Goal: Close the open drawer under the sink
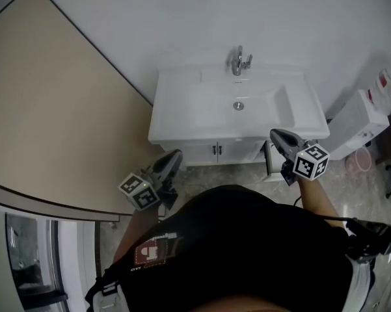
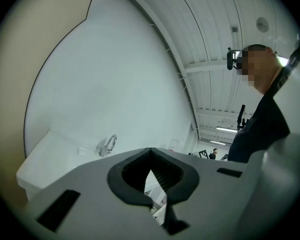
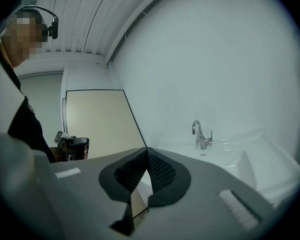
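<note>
We look steeply down on the nearby sink (image 1: pixel 182 106) from the head. Both gripper views face it about level, from either side. All three share the faucet (image 3: pixel 201 134).

1. Two hand-held grippers: left hand-held gripper (image 1: pixel 174 156), right hand-held gripper (image 1: pixel 278 136).
2. One sink (image 1: pixel 182 106).
3. One tap (image 1: pixel 239 61).
4. One drain (image 1: pixel 238 105).
5. One open drawer (image 1: pixel 270 164).
6. Two handles (image 1: pixel 215 149).
7. One white box (image 1: pixel 361 122).
8. One pink bucket (image 1: pixel 359 160).
9. One person (image 1: pixel 234 252).
</note>
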Demonstrator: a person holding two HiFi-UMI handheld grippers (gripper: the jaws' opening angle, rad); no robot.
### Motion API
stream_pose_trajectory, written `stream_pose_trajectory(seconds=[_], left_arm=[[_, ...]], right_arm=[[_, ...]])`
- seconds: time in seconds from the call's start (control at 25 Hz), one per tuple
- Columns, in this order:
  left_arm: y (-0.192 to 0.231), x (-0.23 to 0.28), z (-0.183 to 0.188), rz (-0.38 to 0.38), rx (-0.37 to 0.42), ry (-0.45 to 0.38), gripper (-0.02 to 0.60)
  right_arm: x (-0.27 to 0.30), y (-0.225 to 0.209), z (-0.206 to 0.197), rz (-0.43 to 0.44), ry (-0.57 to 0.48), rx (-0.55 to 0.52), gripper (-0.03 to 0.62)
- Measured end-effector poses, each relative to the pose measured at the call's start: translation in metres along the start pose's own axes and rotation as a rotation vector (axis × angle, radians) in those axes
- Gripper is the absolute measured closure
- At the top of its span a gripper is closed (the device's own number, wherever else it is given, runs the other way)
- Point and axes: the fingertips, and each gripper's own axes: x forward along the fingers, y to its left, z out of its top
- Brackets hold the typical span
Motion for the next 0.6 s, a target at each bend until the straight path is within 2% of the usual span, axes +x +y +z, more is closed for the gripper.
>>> stream_pose_trajectory(seconds=[0.32, 0.6], left_arm=[[0.086, 0.020, 0.057, -0.147, 0.013, 0.040, 0.581], [0.153, 0.023, 0.088, -0.197, -0.016, 0.100, 0.581]], right_arm=[[0.056, 0.006, 0.030, -0.150, -0.057, 0.003, 0.600], [0.116, 0.018, 0.034, -0.211, -0.073, 0.046, 0.600]])
